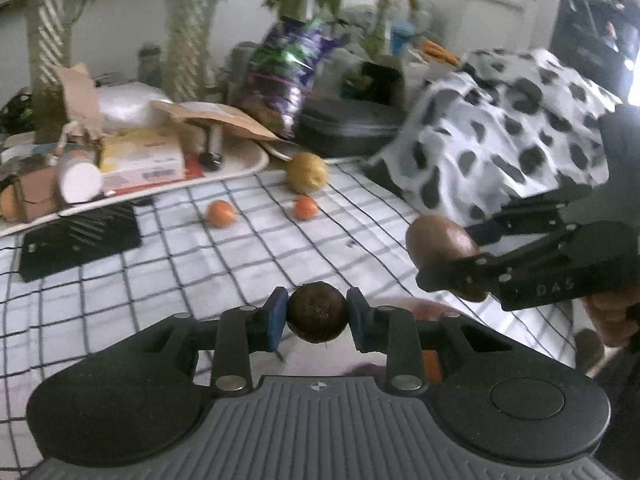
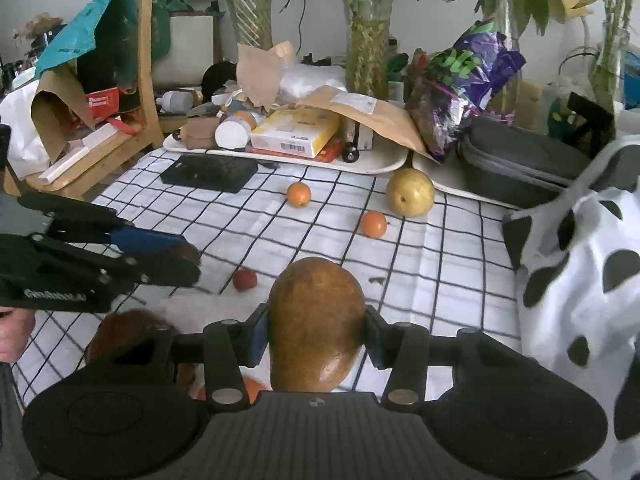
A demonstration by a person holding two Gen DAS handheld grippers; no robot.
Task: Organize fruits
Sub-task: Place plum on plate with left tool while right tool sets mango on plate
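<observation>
My left hand-held gripper (image 1: 317,314) was clamped on a small brown kiwi (image 1: 317,312). My right hand-held gripper (image 2: 316,340) pinched a larger brown kiwi (image 2: 316,328). A pear (image 2: 410,194) sat near the checked surface's (image 2: 440,280) far edge.

left claw (image 1: 317,314) clamped, right claw (image 2: 316,338) clamped

Ahead of me a checked cloth (image 2: 248,224) carries a black flat box (image 2: 209,173), a cluttered white tray (image 2: 380,164), a purple snack bag (image 2: 460,92) and a spotted blanket (image 2: 580,280).
</observation>
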